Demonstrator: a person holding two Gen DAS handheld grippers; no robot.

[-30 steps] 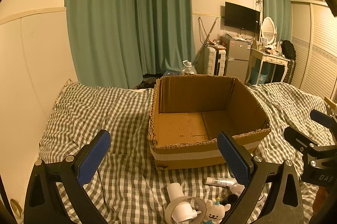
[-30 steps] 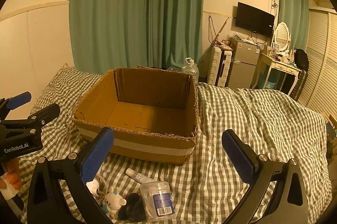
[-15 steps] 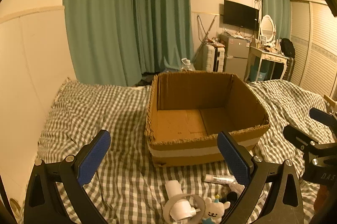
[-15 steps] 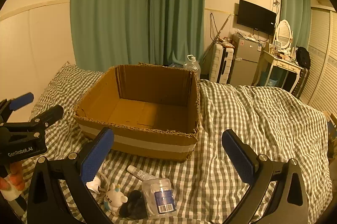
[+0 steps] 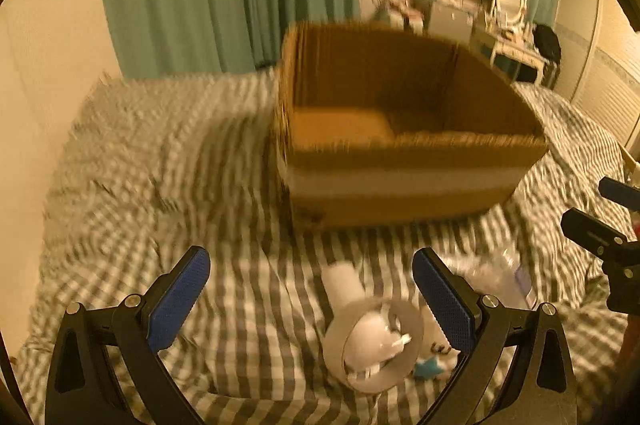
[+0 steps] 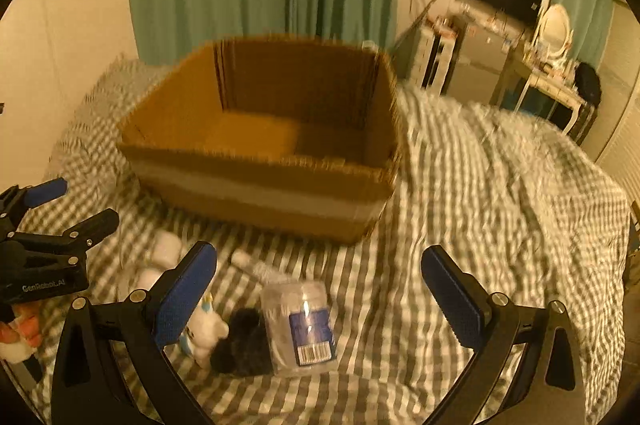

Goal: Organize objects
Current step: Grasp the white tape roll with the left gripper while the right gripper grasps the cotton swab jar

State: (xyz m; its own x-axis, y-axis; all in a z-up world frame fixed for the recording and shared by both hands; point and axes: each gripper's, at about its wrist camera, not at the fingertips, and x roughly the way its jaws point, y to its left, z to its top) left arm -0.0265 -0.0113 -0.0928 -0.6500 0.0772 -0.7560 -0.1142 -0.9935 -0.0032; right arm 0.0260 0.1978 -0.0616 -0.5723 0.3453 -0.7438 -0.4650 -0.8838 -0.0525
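A checked bed (image 6: 480, 185) carries an empty cardboard box (image 6: 260, 193) mid-bed; the clutter lies toward its near edge: tape roll (image 5: 372, 341), clear jar (image 6: 298, 325), plush toy (image 6: 202, 333). Both left gripper (image 5: 310, 295) and right gripper (image 6: 320, 295) hang wide open, holding nothing. Reaching stage, I judge; next, close on one item.

The right claw (image 6: 320, 297), fingers spread wide, hangs over a clear jar (image 6: 298, 325) lying before the cardboard box (image 6: 260, 193).
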